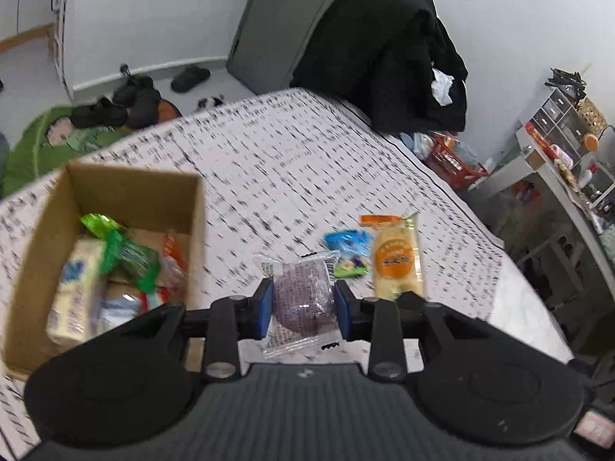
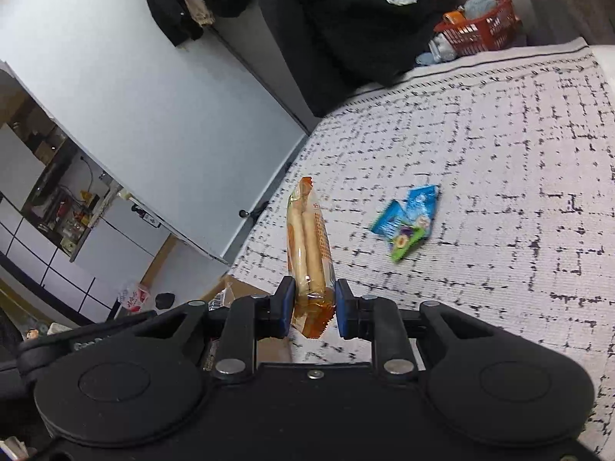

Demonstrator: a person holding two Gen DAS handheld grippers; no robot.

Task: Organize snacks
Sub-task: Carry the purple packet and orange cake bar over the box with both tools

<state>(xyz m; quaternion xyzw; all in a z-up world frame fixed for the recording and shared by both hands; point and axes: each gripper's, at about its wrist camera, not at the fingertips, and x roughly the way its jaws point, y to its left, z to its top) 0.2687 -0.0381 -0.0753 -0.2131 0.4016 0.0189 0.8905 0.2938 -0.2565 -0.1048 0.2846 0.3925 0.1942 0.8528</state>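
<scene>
A clear plastic packet holding a round purple cake is clamped between the blue pads of the left gripper, the jaws pressed against both of its sides. Just left of that gripper an open brown cardboard box is seen on the white cloth with black dashed lines that covers the table. Inside the box several wrapped snacks are piled: a pale yellow packet with blue print, a green-wrapped snack lying over it, and orange and red wrappers that cannot be told apart clearly. To the right of the held cake, a small blue and green packet is lying on the cloth.

In the right wrist view, a long orange-ended transparent packet of pale biscuit sticks is gripped near its lower end by the right gripper and held upright above the cloth. The blue and green packet is seen beyond it, apart from the jaws.
</scene>
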